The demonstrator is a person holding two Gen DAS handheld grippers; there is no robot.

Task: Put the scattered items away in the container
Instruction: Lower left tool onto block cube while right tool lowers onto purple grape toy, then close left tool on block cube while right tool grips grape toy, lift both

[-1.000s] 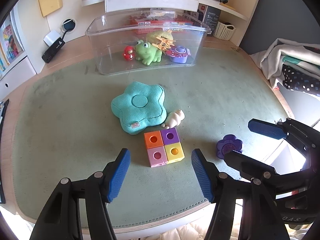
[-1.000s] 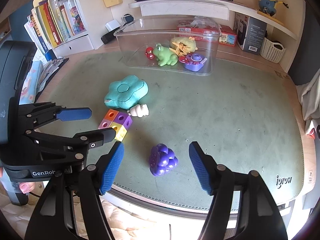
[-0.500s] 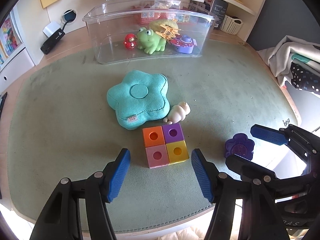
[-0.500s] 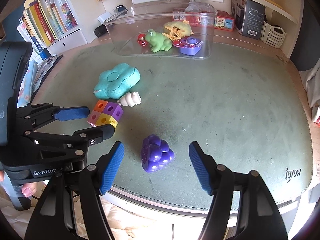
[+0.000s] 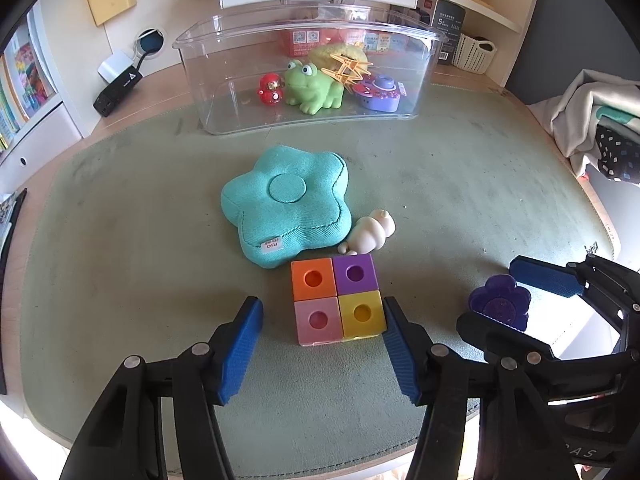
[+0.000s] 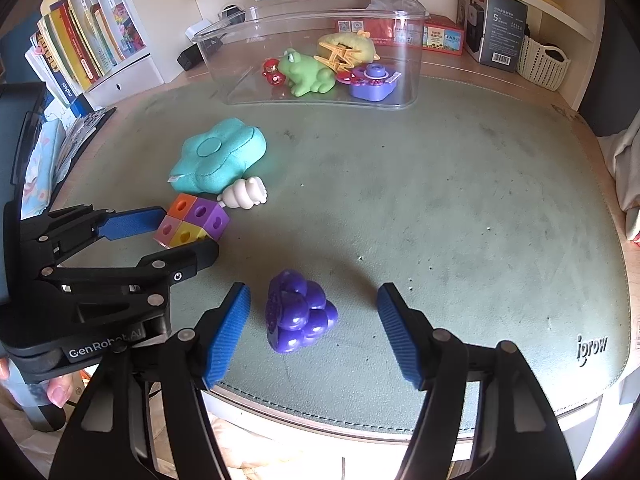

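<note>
Closing in on two pickups at once: the left gripper (image 5: 322,334) straddles the cube block (image 5: 337,299), jaws just narrowing, the right pad right at the yellow cube, the left pad clear of the pink one. The right gripper (image 6: 314,330) brackets the purple grapes (image 6: 298,312), jaws easing inward too but with daylight on both sides. Neither has a grip yet. Both toys sit on the mat (image 6: 460,200), well short of the bin (image 5: 308,76), which already holds a frog (image 5: 312,88) and other toys. Next, I reckon: squeeze shut, lift, carry forward over the rim.
</note>
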